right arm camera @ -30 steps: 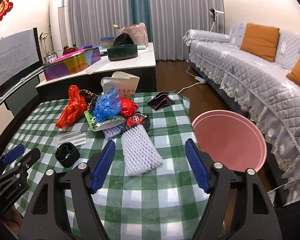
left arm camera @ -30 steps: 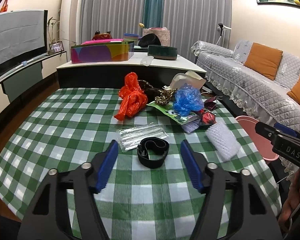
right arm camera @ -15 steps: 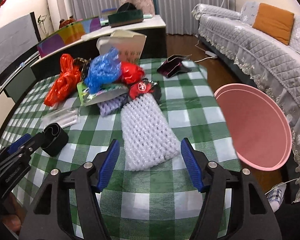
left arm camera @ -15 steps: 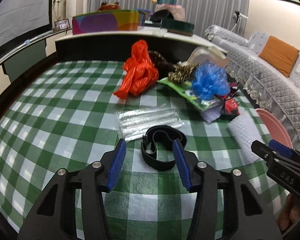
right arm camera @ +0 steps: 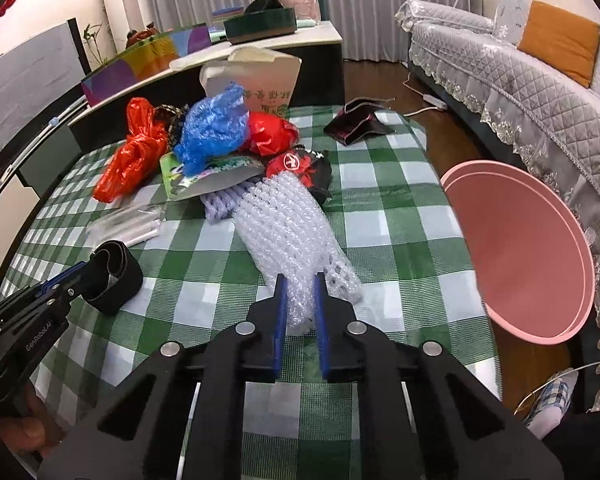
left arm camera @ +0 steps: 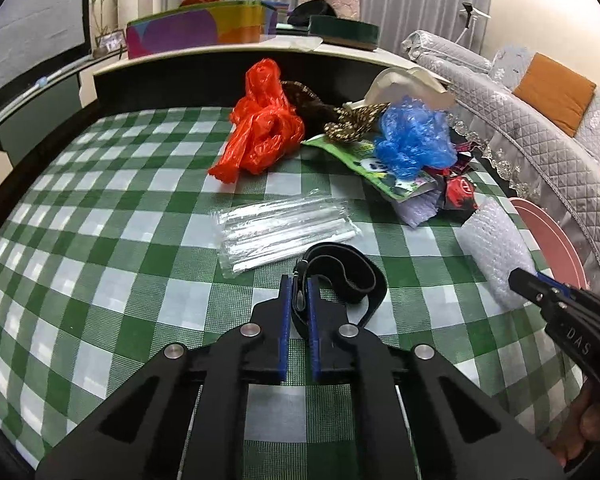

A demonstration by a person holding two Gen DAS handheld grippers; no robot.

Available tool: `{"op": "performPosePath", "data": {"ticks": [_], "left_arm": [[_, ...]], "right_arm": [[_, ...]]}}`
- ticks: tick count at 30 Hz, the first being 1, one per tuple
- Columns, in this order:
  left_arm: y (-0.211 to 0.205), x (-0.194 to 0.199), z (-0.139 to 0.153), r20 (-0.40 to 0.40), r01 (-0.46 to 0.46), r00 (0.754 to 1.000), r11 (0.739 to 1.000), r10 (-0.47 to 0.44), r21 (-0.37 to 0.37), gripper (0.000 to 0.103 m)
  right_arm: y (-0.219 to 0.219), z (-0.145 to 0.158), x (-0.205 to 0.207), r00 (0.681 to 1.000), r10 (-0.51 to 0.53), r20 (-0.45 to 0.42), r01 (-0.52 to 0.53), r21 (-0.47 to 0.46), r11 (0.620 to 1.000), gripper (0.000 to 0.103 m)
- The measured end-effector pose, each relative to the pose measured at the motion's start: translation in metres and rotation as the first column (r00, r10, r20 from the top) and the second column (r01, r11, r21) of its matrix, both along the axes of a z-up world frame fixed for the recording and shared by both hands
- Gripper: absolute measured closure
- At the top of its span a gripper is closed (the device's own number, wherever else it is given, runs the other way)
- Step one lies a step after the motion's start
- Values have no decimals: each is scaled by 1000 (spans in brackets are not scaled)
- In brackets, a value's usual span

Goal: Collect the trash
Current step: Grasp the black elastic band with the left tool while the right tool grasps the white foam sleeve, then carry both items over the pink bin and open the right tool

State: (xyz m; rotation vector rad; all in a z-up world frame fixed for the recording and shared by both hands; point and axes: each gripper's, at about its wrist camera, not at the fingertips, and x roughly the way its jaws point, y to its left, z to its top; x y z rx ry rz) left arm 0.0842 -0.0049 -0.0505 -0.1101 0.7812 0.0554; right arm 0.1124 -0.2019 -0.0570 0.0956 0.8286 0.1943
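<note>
My left gripper (left arm camera: 298,292) is shut on a black band loop (left arm camera: 342,270) that lies on the green checked tablecloth (left arm camera: 120,208). My right gripper (right arm camera: 300,292) is shut on the near end of a white foam net sleeve (right arm camera: 284,224). The left gripper also shows in the right wrist view (right arm camera: 66,280), and the right gripper in the left wrist view (left arm camera: 532,280). A pink bin (right arm camera: 520,252) stands off the table's right edge.
More trash lies behind: a clear straw packet (left arm camera: 288,228), an orange bag (left arm camera: 264,128), a blue bag (left arm camera: 412,140), a green wrapper (left arm camera: 376,168), red wrappers (right arm camera: 296,162), a paper box (right arm camera: 260,76), a dark pouch (right arm camera: 356,124). A low cabinet (left arm camera: 228,68) and a grey sofa (right arm camera: 520,80) border the table.
Both grippers moved forward and down and closed: the left one onto the black band loop, the right one onto the foam net sleeve.
</note>
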Motion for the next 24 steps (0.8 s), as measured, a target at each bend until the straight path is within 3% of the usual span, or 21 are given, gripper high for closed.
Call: {"op": "performPosePath", "data": {"ticks": [11,24], "left_arm": [[-35,-9,35,97,79,992,997,-79,-4,96],[-137,17,75,208,282,940,959,-271,-26,96]], "right_arm": [[-53,40,-18,989,-112,101,111,12,994,90],[-145,71,-31,936,-279,217,289,-15,957,90]]}}
